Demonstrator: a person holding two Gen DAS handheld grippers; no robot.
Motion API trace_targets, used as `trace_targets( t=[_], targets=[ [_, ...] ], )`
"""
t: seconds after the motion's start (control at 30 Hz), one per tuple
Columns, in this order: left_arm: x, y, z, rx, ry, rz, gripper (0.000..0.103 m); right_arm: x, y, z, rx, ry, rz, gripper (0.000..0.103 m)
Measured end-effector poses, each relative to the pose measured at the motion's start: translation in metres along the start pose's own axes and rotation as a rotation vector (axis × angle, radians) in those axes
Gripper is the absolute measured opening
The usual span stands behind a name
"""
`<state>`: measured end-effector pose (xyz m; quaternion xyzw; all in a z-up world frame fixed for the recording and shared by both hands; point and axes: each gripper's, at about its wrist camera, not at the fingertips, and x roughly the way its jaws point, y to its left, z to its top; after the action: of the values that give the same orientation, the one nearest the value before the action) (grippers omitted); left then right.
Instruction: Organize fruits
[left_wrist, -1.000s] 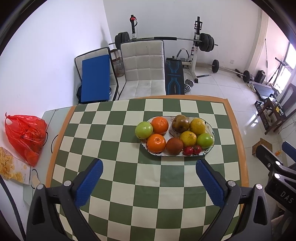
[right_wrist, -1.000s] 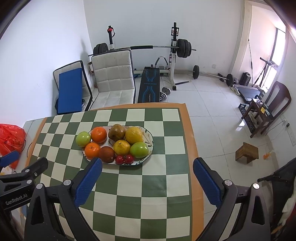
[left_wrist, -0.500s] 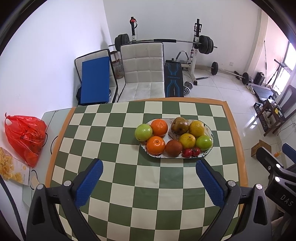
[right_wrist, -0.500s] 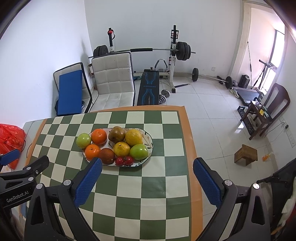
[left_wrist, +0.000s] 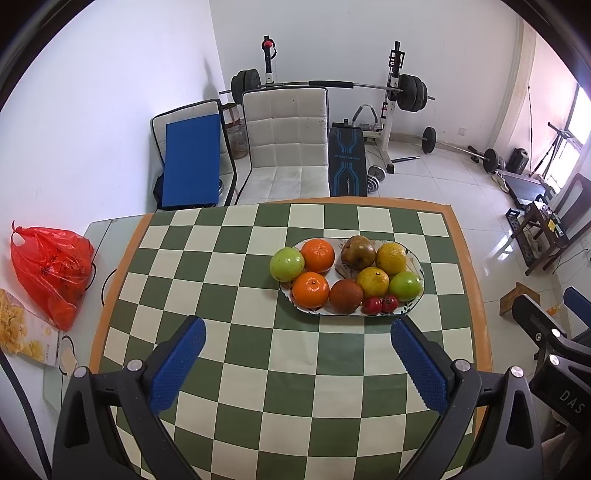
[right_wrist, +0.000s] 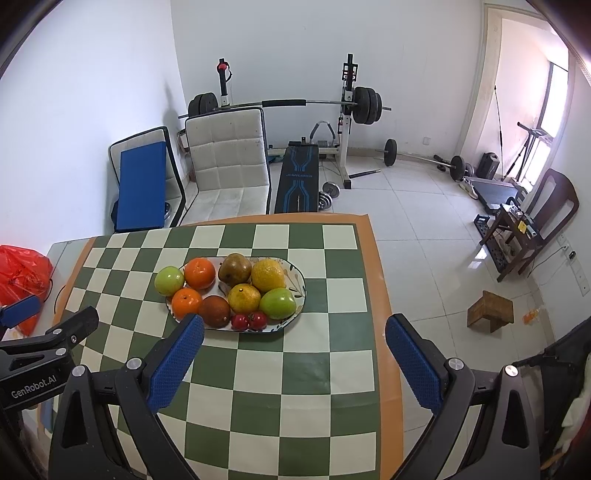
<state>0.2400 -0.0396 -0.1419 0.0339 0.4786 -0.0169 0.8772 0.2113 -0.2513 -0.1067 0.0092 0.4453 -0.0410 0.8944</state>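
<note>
An oval plate (left_wrist: 416, 263) piled with fruit sits on the green-and-white checkered table (left_wrist: 258, 354), toward the far side from the two handheld grippers. On the plate, two oranges (left_wrist: 317, 255) and a green apple (left_wrist: 287, 264) crowd the end nearest the red plastic bag (left_wrist: 51, 269), a brown pear (left_wrist: 357, 252) lies at the plate's far edge, two yellow citrus fruits (left_wrist: 372, 281) and a second green apple (left_wrist: 405, 286) fill the other end, and a dark reddish-brown fruit (left_wrist: 346, 295) with two small red fruits (left_wrist: 380, 305) lines the near rim. The left gripper (left_wrist: 297, 358) hovers short of the plate, its blue fingers (left_wrist: 176, 369) spread wide and released, holding nothing. The right gripper (right_wrist: 294, 360) hangs beside it, fingers (right_wrist: 413, 363) likewise parted and empty, one fingertip overlapping the plate's near rim in its own view. A white chair (left_wrist: 288, 144) stands beyond the plate at the table's far edge.
</note>
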Motion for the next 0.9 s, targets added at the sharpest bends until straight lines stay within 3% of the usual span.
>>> trace_targets(
  t=[0.9],
  targets=[
    [-0.015, -0.008, -0.003, -0.008, -0.017, 0.002, 0.103, -0.005, -0.003, 0.000, 0.006, 0.001, 0.000, 0.101]
  ],
)
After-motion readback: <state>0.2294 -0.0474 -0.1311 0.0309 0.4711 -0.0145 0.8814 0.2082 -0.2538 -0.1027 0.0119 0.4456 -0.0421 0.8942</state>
